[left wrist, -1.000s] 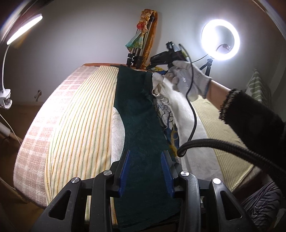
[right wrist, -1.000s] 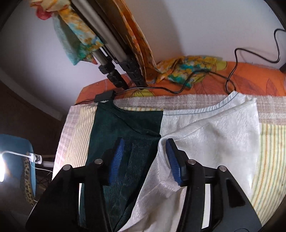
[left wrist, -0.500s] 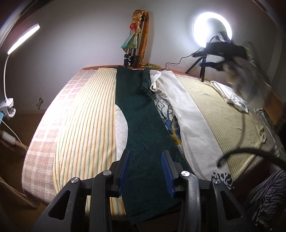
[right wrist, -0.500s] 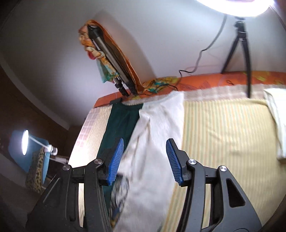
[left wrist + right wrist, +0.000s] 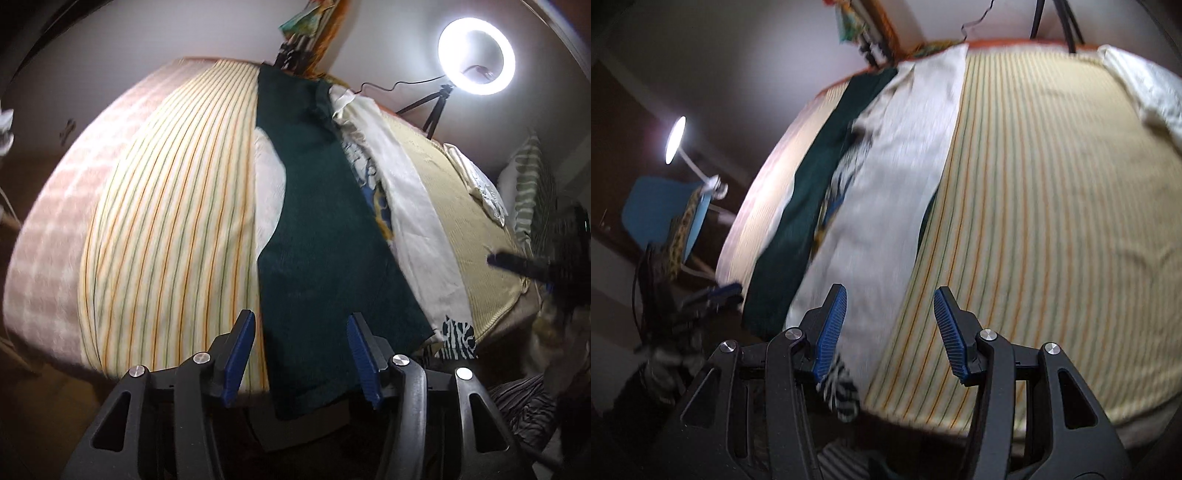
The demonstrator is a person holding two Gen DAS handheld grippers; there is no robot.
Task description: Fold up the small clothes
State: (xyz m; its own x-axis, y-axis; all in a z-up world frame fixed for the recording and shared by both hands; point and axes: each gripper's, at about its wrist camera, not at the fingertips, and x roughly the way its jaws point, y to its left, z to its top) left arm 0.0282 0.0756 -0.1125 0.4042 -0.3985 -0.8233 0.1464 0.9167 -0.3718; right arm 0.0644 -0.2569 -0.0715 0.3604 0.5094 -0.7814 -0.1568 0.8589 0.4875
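Observation:
A long dark green garment point(image 5: 325, 221) lies lengthwise on the striped bed sheet point(image 5: 166, 221), its near end hanging over the bed's edge. Beside it lies a white garment point(image 5: 417, 206), with a blue and yellow patterned layer point(image 5: 376, 195) showing between them. My left gripper point(image 5: 303, 354) hovers over the green garment's near end. Its jaws are opening, the cloth lies between them, and the pads do not press on it. My right gripper point(image 5: 890, 328) is open above the near edge of the white garment point(image 5: 886, 184) and the sheet, with nothing held. A zebra-patterned scrap point(image 5: 838, 387) hangs below it.
A ring light point(image 5: 476, 55) on a tripod stands behind the bed. A folded white cloth point(image 5: 480, 184) and a striped pillow point(image 5: 532, 184) lie at the right. A folded tripod with colourful cloth point(image 5: 303, 22) leans on the wall. A desk lamp point(image 5: 674, 140) and blue chair point(image 5: 653, 218) stand left.
The right gripper swept from the far end of the bed back to the near edge. The left gripper dipped toward the green garment's near end and its jaws widened.

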